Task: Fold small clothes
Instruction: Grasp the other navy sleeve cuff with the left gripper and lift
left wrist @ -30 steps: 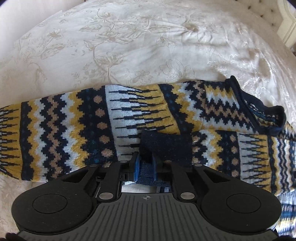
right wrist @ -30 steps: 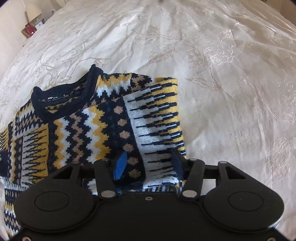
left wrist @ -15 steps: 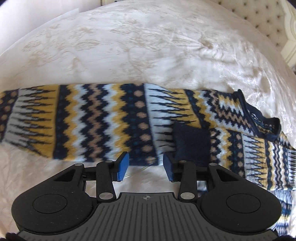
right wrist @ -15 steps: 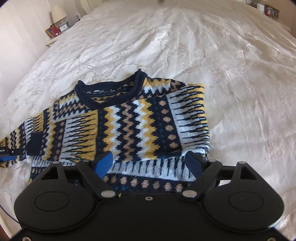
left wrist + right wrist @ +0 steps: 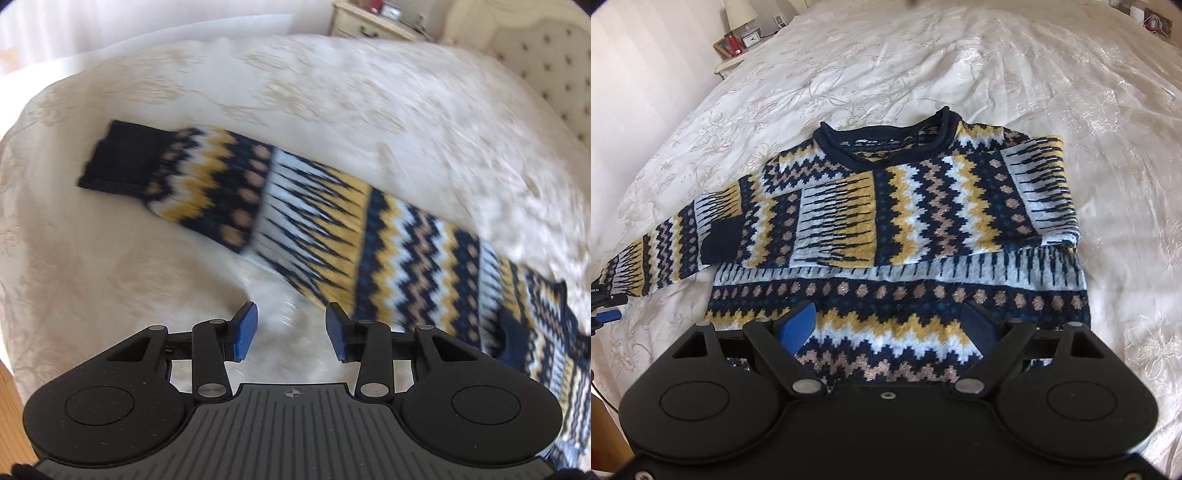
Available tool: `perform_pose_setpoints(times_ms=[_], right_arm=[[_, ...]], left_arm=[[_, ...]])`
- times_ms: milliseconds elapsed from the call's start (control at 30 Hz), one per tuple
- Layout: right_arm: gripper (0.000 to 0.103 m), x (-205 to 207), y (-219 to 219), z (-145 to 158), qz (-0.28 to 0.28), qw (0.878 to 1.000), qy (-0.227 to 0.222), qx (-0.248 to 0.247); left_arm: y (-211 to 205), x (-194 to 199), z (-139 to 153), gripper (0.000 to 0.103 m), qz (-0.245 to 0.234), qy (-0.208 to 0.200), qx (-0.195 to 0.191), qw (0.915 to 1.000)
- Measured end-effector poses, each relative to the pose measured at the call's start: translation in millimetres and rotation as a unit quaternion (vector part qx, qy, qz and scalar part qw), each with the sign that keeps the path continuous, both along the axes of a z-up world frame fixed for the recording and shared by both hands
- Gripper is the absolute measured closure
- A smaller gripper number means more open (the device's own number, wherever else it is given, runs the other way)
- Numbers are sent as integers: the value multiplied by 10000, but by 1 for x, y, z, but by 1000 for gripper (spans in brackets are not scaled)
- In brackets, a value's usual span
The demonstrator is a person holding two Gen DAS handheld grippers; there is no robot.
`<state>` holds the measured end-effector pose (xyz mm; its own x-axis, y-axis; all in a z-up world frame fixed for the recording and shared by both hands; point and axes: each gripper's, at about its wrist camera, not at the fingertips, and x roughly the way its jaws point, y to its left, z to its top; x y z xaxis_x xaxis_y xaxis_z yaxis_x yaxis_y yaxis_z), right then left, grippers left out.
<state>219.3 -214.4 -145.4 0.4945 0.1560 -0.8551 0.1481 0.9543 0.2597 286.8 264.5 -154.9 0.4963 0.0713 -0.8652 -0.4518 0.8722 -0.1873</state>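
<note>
A knitted sweater (image 5: 923, 206) in navy, yellow, white and tan zigzags lies flat on the bed, neckline away from me. One sleeve (image 5: 834, 221) is folded across the chest, its navy cuff (image 5: 724, 240) lying towards the left. The other sleeve (image 5: 314, 229) stretches out sideways and ends in a navy cuff (image 5: 125, 158). My left gripper (image 5: 290, 310) hovers open over bare bedspread just beside that sleeve, nothing between its blue pads. My right gripper (image 5: 888, 308) stands wide open above the sweater's lower body, holding nothing.
The cream embroidered bedspread (image 5: 997, 74) spreads all around the sweater. A bedside table with a lamp (image 5: 738, 40) stands at the far left, a tufted headboard (image 5: 546, 66) at the right of the left wrist view. Wooden floor (image 5: 7, 424) shows past the bed's near edge.
The left gripper let go of the navy cuff on the chest, opened, and swung out along the stretched sleeve. The right gripper opened wider and drew back and up from the sweater.
</note>
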Motion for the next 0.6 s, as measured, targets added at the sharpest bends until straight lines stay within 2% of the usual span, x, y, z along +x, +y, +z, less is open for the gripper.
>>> perform_pose_setpoints(times_ms=[200, 467, 567, 600], right_arm=[[16, 1, 26, 4, 44, 10000, -21, -6], [16, 4, 56, 8, 198, 9998, -62, -43], [16, 3, 61, 9, 234, 9997, -57, -48], [16, 3, 61, 9, 235, 9997, -52, -51]], left_arm=[[41, 1, 3, 63, 444, -341, -307, 9980], [68, 18, -1, 63, 741, -673, -568, 9934], [71, 20, 0, 69, 821, -772, -562, 9920], [70, 20, 3, 82, 815, -865, -491, 9917]])
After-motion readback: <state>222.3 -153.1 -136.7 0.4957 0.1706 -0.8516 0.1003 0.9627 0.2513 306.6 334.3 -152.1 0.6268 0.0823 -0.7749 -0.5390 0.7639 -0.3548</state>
